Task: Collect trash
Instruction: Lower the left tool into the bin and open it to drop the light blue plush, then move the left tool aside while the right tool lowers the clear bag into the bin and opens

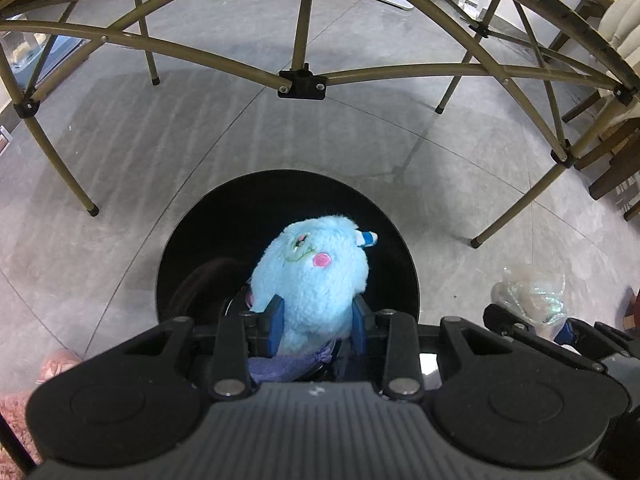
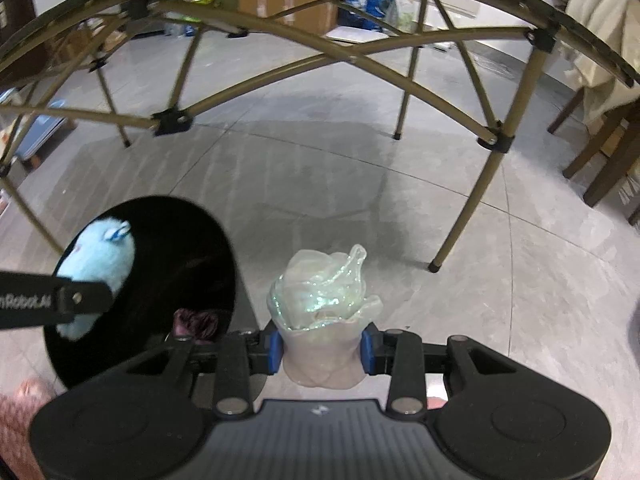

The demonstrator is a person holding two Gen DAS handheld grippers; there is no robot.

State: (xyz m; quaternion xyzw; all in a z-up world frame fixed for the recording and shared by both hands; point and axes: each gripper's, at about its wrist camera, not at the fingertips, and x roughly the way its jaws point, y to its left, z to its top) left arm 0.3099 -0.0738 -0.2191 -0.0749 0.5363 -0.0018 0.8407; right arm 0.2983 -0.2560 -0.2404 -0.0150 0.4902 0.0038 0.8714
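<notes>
Directly above the black bin [image 1: 400, 240], left gripper [image 1: 318, 318] fingers clamped a blue plush toy [image 1: 312, 276]; just right of the bin, right gripper [image 2: 322, 346] fingers pinched crumpled clear plastic [image 2: 320, 292].

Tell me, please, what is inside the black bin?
In the black bin only a dark purple crumpled thing shows near the rim. The blue plush toy in the left tool hangs over the opening and covers much; the bottom is too dark.

Left hand-held gripper [image 1: 318, 318] clamps blue plush toy [image 1: 314, 276] over black bin [image 1: 384, 216].
</notes>
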